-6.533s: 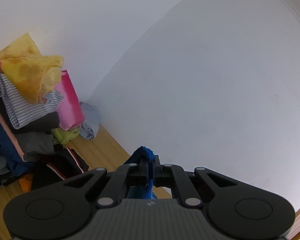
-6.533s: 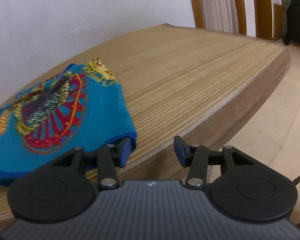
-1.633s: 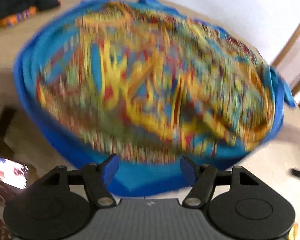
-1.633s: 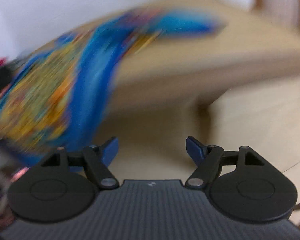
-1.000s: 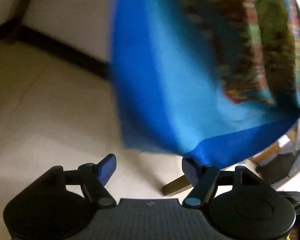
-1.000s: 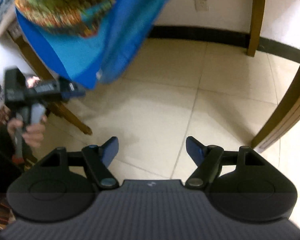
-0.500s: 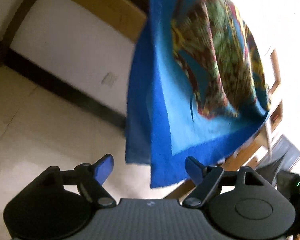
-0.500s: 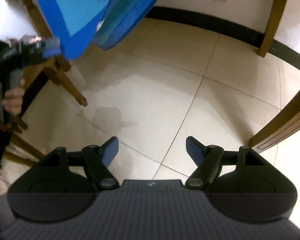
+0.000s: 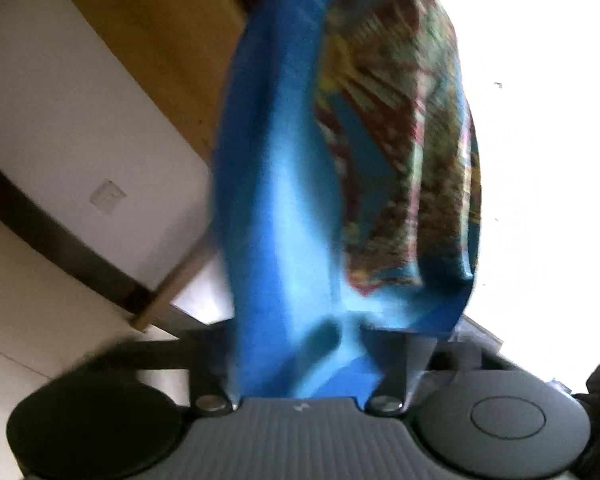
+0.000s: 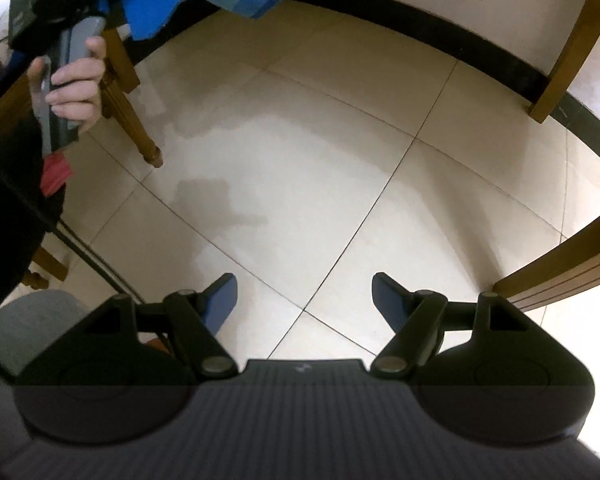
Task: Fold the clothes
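Since half a second back, the left hand-held gripper has snapped closed on the blue patterned cloth, which hangs off the worktop edge. Only the right wrist view shows the hand squeezing its handle. Right hand-held gripper points at the tiled floor, fingers apart, nothing between them.
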`<action>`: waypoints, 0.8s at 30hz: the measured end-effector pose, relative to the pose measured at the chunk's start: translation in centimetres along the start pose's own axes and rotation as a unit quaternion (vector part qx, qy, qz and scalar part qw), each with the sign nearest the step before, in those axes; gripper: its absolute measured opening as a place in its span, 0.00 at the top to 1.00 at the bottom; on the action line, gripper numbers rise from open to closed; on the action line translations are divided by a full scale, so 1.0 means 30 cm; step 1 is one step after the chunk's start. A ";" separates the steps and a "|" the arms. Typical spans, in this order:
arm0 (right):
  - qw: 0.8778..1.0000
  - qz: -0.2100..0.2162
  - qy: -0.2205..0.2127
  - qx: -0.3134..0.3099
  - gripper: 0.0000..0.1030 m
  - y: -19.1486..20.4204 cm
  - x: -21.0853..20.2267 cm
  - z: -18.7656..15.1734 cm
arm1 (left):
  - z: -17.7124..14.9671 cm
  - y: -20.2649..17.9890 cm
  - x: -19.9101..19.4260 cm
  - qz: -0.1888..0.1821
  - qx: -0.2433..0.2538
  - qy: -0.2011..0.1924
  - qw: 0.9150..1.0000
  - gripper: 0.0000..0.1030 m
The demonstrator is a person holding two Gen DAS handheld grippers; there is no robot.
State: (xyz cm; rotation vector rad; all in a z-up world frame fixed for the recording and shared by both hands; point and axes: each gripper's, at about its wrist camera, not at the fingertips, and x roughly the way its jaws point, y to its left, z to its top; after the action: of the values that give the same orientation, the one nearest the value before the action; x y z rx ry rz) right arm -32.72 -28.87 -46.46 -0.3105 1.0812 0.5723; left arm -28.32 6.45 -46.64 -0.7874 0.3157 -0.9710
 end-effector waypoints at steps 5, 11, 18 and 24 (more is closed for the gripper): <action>0.999 0.012 0.001 0.029 0.27 0.011 -0.081 0.018 | 0.035 -0.223 -0.093 0.036 -0.034 0.003 0.999 0.99; 0.995 0.029 -0.006 0.099 0.27 -0.053 -0.317 0.039 | 0.221 -0.609 -0.260 0.084 -0.096 0.014 0.992 0.99; 0.964 0.019 -0.092 0.248 0.27 -0.277 -0.777 0.087 | 0.527 -1.046 -0.277 0.114 -0.095 -0.006 0.989 0.99; 0.871 -0.014 -0.264 0.414 0.26 -0.672 -1.191 0.147 | 0.620 -1.187 -0.164 0.131 -0.094 0.006 0.987 0.99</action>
State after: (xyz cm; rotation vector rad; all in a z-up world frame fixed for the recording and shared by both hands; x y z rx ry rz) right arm -30.14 -53.27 -13.29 0.5616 0.6952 0.1050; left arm -42.38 7.55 -8.69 -0.8872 0.5130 -0.7055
